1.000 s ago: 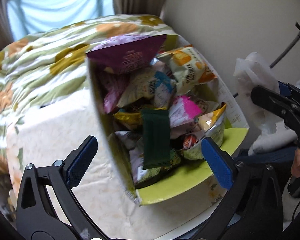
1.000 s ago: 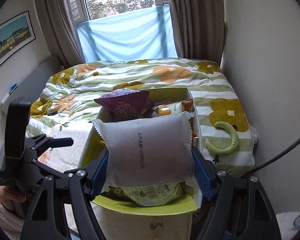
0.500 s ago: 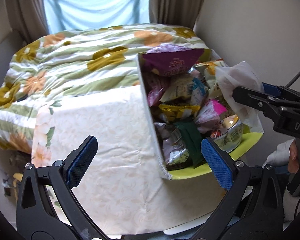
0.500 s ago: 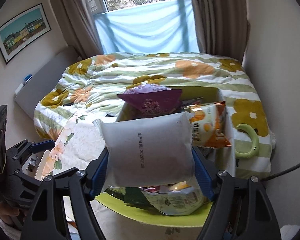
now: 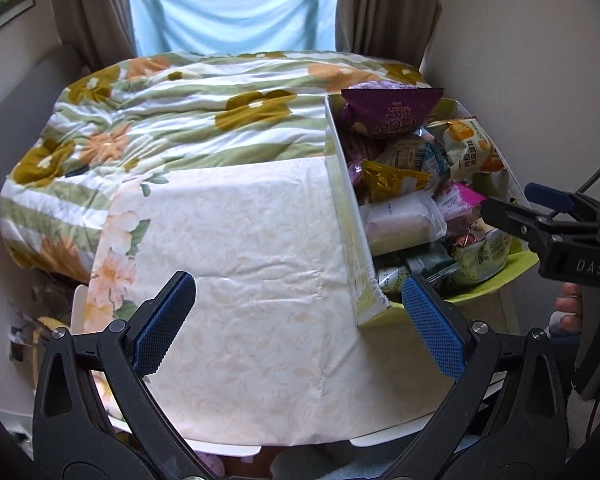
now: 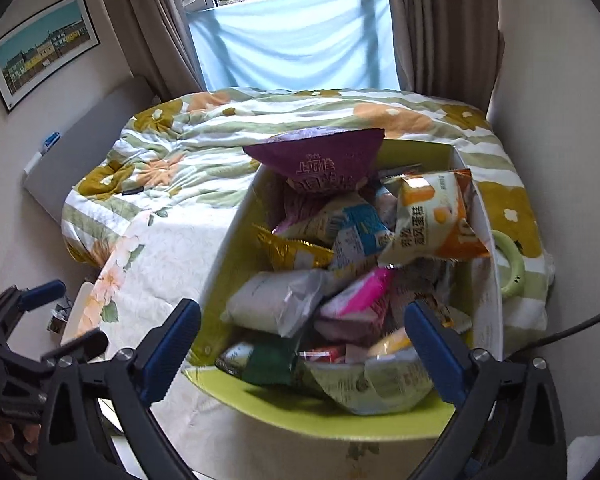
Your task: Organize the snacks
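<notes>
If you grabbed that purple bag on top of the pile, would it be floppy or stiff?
Probably puffy and light: the purple bag looks air-filled and perches atop the other packets. Its glossy film may crinkle and slip between pads. Squeezing hard could crush whatever is inside, likely brittle snacks.

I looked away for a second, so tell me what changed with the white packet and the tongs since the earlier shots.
The right tongs let go of the white packet; it dropped into the snack box and lies on the pile, and those tongs are now open and empty. The left tongs stayed open and empty. The purple bag remains on top.
</notes>
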The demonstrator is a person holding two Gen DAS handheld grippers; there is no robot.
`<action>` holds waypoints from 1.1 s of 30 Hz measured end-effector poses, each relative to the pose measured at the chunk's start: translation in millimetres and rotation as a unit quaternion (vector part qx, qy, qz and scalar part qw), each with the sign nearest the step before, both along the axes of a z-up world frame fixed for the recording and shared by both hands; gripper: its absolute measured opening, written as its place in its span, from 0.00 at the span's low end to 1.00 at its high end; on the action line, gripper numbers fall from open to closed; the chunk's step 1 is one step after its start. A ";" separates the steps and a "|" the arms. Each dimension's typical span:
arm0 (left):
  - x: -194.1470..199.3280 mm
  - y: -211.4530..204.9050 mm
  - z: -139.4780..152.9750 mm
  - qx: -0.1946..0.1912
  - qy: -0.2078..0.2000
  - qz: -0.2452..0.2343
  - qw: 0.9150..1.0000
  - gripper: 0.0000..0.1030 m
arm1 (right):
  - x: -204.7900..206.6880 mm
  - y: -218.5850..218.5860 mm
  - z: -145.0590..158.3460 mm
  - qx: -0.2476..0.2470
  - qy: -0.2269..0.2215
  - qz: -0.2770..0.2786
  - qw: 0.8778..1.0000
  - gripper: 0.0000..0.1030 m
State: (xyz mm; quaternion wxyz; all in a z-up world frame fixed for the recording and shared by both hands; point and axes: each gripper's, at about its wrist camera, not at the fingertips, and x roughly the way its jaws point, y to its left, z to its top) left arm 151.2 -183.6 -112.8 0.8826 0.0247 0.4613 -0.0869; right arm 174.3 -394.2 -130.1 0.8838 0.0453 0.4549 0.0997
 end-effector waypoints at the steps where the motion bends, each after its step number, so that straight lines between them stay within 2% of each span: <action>1: -3.5 1.8 2.5 -0.001 -0.004 0.000 1.000 0.99 | -4.1 1.1 2.8 0.002 -0.002 -0.002 1.000 0.98; 9: -54.4 29.9 46.5 0.002 -0.065 0.012 0.998 0.99 | -65.4 21.5 46.7 0.000 -0.050 -0.039 0.998 0.98; 14: -100.2 50.8 81.8 -0.001 -0.130 0.026 0.991 0.99 | -117.8 37.1 82.8 -0.015 -0.094 -0.074 0.993 0.98; 20: -142.4 69.7 109.6 -0.003 -0.178 0.032 0.983 0.99 | -167.4 50.8 108.6 -0.028 -0.123 -0.102 0.987 0.98; 24: -158.8 75.9 118.0 0.001 -0.190 0.028 0.981 0.99 | -190.0 61.8 117.4 -0.051 -0.143 -0.117 0.981 0.98; 33: -176.2 82.2 127.1 -0.003 -0.198 0.024 0.980 0.99 | -206.6 69.9 122.7 -0.052 -0.159 -0.131 0.977 0.98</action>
